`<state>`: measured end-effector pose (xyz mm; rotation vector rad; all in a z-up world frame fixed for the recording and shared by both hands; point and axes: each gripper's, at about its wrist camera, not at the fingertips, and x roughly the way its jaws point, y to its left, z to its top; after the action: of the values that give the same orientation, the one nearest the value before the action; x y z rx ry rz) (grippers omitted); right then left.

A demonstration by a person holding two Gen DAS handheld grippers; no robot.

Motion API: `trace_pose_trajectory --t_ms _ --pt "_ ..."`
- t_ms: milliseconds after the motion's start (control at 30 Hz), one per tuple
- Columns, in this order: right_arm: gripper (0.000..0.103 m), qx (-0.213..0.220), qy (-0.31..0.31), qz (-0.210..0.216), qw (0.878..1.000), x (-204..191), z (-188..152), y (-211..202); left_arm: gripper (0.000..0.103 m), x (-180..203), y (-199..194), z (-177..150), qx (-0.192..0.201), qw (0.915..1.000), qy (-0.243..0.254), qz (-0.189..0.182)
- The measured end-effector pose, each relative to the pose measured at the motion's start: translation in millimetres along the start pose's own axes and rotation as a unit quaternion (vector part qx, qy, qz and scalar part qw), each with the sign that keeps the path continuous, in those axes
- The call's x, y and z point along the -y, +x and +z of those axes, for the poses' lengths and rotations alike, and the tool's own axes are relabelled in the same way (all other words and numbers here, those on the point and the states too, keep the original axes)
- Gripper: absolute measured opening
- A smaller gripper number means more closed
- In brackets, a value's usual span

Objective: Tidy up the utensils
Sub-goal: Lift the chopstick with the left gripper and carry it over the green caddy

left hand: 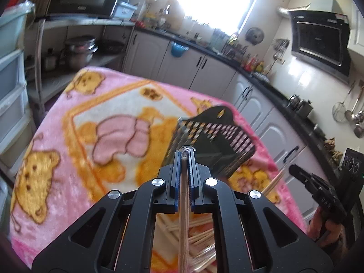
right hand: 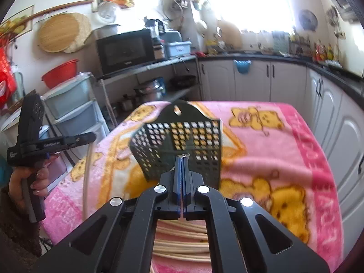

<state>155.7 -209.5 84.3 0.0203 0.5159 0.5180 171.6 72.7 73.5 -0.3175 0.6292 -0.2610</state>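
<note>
A black perforated utensil holder (left hand: 218,145) (right hand: 182,136) stands tilted on the pink cartoon blanket (left hand: 56,125) (right hand: 261,150). My left gripper (left hand: 184,153) hovers just before it, shut on a pale chopstick (left hand: 183,193) that runs back between its fingers; in the right wrist view that left gripper (right hand: 92,136) has the stick hanging down from it. My right gripper (right hand: 182,158) is shut, with a small pale end showing at its tips. In the left wrist view the right gripper (left hand: 293,169) has thin sticks (left hand: 273,182) slanting down from it. Loose chopsticks (left hand: 200,236) (right hand: 182,234) lie beneath both grippers.
White kitchen cabinets (right hand: 257,82) and a dark counter (left hand: 261,79) ring the far and right sides of the table. Plastic drawers (right hand: 75,113) and a shelf with pots (left hand: 79,52) and a microwave (right hand: 125,50) stand to the left. A person's hand (right hand: 29,182) grips the left tool.
</note>
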Motion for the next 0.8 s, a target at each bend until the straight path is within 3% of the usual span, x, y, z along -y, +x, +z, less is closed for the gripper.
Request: trace_pose_trajectory --t_ms 400,800 --pt "0.001 0.062 -0.057 0.000 0.996 -25.3 48.3 -34.8 0.003 56.2 -27.9 48.3 0.077 0.9954 0.042 -0.038" --pt "0.001 0.139 -0.070 -0.011 0.988 -16.5 97.0 -56.2 0.003 101.0 -31.2 100.3 0.187 0.9798 0.068 -0.018"
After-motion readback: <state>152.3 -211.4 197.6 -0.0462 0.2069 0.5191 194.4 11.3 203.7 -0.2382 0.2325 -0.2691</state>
